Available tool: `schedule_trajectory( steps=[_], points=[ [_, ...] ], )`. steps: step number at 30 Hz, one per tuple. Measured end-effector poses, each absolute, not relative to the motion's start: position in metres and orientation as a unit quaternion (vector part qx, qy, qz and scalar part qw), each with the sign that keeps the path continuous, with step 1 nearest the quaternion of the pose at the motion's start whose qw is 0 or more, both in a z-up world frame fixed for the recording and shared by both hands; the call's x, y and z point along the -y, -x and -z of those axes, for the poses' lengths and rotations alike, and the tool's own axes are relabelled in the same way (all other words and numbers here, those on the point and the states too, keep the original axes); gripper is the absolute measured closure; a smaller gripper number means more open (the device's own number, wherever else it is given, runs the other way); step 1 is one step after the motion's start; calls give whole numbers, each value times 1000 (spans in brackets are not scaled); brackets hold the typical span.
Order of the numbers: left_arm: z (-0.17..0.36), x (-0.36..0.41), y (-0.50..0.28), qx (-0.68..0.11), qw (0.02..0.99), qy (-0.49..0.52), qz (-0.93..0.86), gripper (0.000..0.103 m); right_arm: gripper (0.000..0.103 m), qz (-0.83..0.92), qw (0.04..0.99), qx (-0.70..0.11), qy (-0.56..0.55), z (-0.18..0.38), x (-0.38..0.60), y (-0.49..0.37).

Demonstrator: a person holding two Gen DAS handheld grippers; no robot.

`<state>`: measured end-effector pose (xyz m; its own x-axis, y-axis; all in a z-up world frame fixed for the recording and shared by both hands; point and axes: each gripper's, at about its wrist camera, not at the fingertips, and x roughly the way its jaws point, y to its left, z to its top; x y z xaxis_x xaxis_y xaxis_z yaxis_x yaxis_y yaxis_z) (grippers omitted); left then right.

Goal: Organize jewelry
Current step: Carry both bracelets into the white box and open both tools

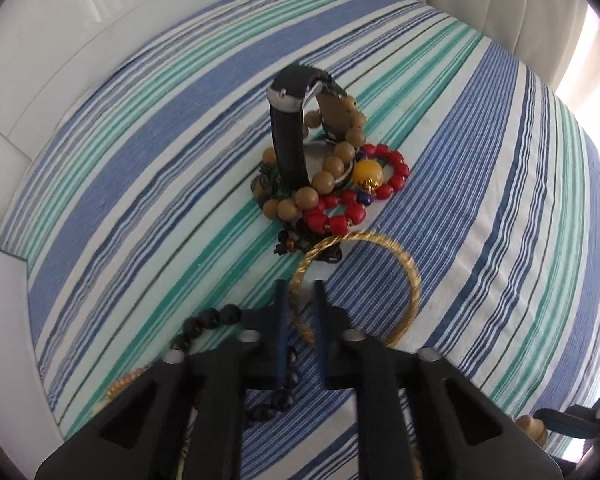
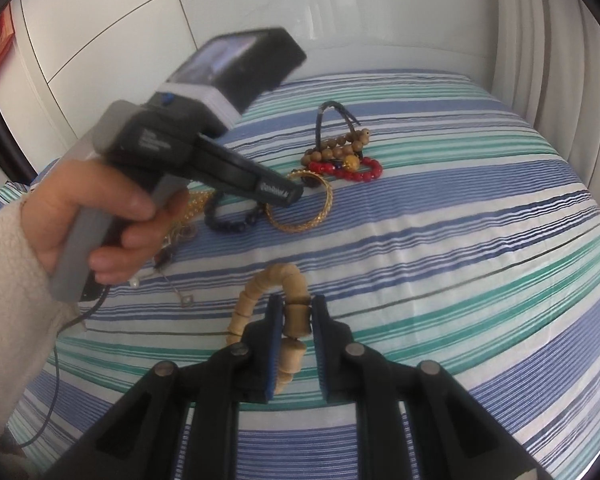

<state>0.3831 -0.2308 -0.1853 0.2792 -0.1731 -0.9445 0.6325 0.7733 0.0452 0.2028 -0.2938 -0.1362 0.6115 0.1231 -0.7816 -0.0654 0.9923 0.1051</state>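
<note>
On the striped bedspread (image 1: 148,128) lies a heap of jewelry: a black-strapped watch (image 1: 288,136), a tan bead bracelet (image 1: 332,164) and a red bead bracelet (image 1: 392,176) with a yellow bead. In front of it rests a gold bangle (image 1: 414,280). My left gripper (image 1: 301,286) points down at it, shut, with the bangle's left rim between its fingers. The right wrist view shows the same gripper (image 2: 294,194) in a hand, its tip at the bangle (image 2: 300,222). My right gripper (image 2: 297,304) is shut on a pale wooden bead bracelet (image 2: 276,274), lifted off the bed.
A dark bead bracelet (image 2: 228,220) and a gold chain (image 2: 196,200) lie left of the bangle, with small loose pieces (image 2: 184,300) nearer. A cable (image 2: 56,360) trails from the hand (image 2: 100,216) and cream sleeve. White walls and curtains (image 2: 540,40) border the bed.
</note>
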Motion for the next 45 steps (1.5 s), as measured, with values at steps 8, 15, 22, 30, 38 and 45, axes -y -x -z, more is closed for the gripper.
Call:
schedule_trajectory(
  steps=[8, 15, 22, 30, 38, 45],
  points=[
    [149, 184, -380, -543, 793, -98, 260, 100, 88, -46, 906, -420, -35, 113, 299, -193],
    [108, 125, -346, -525, 819, -52, 225, 100, 88, -53, 913, -403, -15, 90, 291, -190],
    [68, 39, -309, -523, 834, 11, 177, 100, 88, -91, 913, -396, 22, 65, 261, -195],
    [6, -91, -275, -481, 870, 74, 80, 100, 88, -204, 909, -358, 59, 18, 165, -225],
    [-1, -227, -262, -470, 875, 106, -56, 100, 88, -335, 882, -325, 66, -20, 25, -268],
    [44, -284, -268, -501, 850, 125, -101, 100, 88, -395, 840, -363, 77, 13, -84, -303]
  ],
)
